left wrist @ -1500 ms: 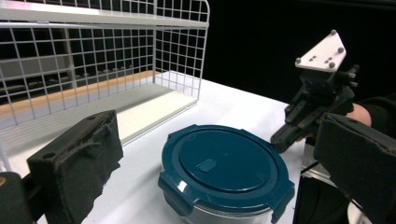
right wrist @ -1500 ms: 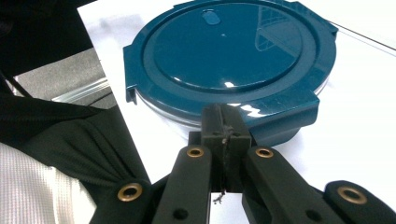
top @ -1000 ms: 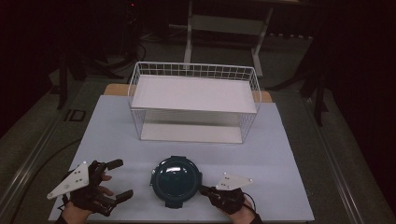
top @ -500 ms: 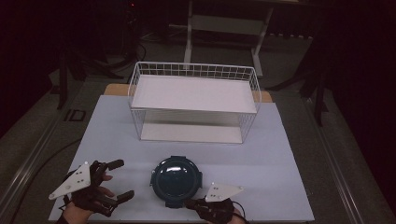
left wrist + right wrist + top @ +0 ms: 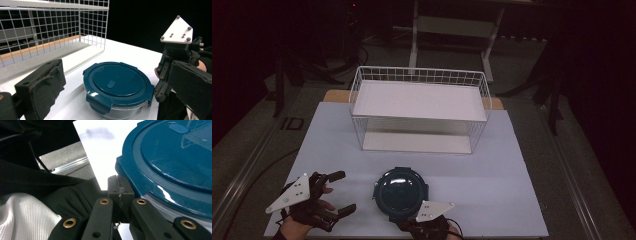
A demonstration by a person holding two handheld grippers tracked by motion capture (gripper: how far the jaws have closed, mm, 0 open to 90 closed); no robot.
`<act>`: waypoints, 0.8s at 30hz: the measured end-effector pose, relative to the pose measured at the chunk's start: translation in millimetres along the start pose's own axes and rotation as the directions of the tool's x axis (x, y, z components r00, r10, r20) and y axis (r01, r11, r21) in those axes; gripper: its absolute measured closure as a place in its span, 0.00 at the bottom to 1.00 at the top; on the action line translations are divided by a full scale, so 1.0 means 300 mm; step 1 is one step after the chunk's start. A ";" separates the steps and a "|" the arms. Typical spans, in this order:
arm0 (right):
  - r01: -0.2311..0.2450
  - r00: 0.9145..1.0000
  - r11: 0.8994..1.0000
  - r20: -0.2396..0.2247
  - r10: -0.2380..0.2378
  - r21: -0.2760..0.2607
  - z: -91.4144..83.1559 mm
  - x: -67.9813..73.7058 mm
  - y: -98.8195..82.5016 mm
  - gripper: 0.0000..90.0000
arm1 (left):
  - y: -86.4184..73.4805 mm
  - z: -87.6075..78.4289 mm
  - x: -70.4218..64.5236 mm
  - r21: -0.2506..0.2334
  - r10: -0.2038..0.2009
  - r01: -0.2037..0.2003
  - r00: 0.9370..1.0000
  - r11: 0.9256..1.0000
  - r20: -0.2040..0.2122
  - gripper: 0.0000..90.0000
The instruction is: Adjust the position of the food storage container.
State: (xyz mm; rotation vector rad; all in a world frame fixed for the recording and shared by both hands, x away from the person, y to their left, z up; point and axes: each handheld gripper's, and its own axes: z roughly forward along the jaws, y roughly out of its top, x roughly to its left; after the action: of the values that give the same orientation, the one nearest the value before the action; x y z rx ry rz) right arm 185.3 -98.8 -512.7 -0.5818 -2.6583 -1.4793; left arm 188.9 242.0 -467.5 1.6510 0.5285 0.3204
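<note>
Left gripper (image 5: 334, 192) spread; right gripper (image 5: 119, 192) seemingly pressed together beside unlabelled teal container (image 5: 401, 192).

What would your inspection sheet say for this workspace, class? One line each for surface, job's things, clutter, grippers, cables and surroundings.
Surface: white table top, bare around the items.
Job's things: round container with teal clip lid, lid on, near front edge; white wire basket rack behind it, shelves bare.
Clutter: nothing seen.
Grippers: left gripper open, left of the container, apart from it; right gripper with jaws together at the container's near rim.
Cables: dark cable on the floor, left of the table.
Surroundings: dark room; grey floor; metal frame legs beyond the table.
</note>
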 end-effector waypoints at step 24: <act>0.025 0.996 1.000 0.084 -0.025 0.000 0.039 -0.083 0.047 1.00 | -0.004 0.005 -0.001 0.011 -0.004 0.004 1.000 1.000 0.013 0.01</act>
State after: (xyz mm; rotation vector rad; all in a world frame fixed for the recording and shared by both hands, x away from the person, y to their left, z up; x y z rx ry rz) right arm 214.9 -90.0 -513.1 -0.6274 -2.7378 -1.4950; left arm 189.1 240.7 -468.9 1.6615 0.5244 0.3043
